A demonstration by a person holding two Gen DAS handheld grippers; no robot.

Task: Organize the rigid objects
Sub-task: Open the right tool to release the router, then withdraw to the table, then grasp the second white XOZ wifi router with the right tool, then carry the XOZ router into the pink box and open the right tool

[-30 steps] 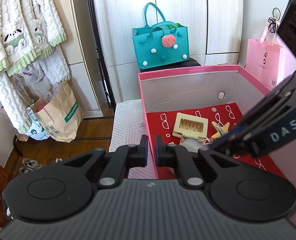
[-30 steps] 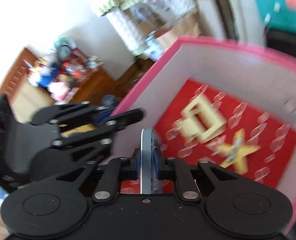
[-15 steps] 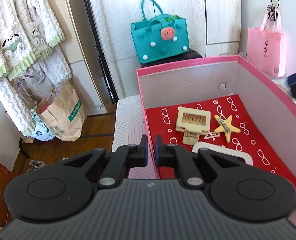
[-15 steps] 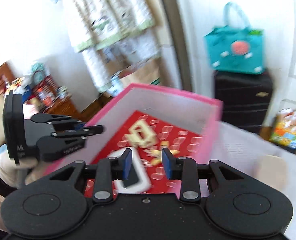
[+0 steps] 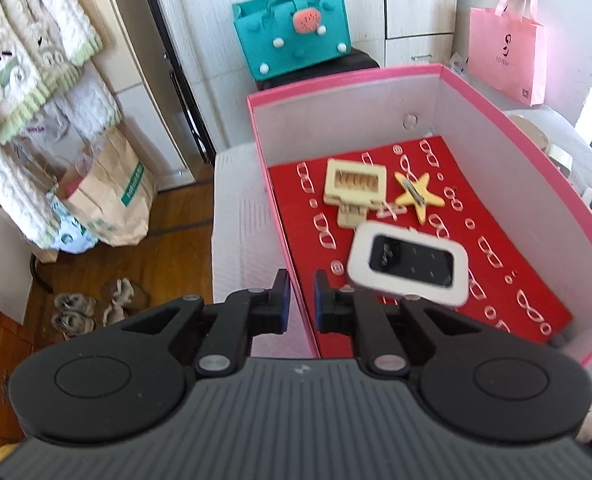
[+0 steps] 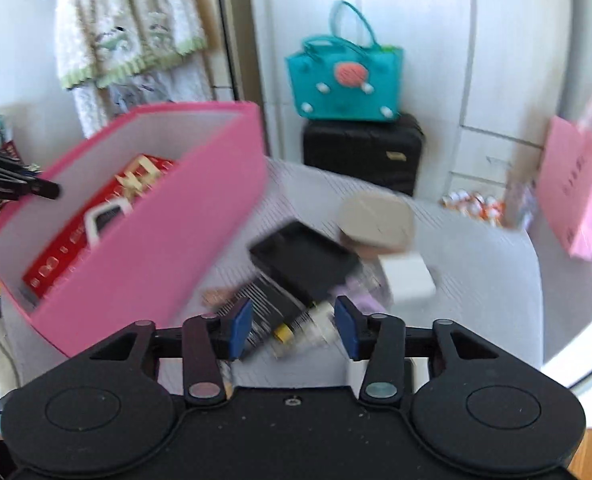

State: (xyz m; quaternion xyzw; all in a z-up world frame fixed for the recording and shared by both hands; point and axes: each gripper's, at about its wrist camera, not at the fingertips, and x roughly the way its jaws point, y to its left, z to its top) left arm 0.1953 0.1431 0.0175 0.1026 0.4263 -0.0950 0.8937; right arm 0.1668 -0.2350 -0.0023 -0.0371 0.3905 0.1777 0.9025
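Observation:
A pink box (image 5: 516, 136) with a red patterned floor stands on the bed. Inside lie a cream hair claw (image 5: 356, 186), a yellow star clip (image 5: 418, 198) and a white-framed black device (image 5: 410, 266), which rests tilted. My left gripper (image 5: 300, 300) sits at the box's near left wall with the wall between its pads, and its jaws are opening slightly. My right gripper (image 6: 292, 328) is outside the box, over the bed, with its jaws opening and nothing between them. Below it lie a black tray (image 6: 304, 260), a black stick-shaped item (image 6: 271, 308) and a white block (image 6: 410, 276).
A round beige lid (image 6: 376, 220) sits behind the black tray on the grey bed cover (image 6: 476, 280). A teal felt bag (image 6: 344, 80) rests on a black suitcase (image 6: 364, 152). A pink paper bag (image 6: 580, 200) hangs at right. Paper bags (image 5: 111, 196) and slippers stand on the wooden floor.
The right gripper let go of the white-framed device inside the box, drew out and swung right over the bed with its jaws widening. The left gripper stayed at the box wall.

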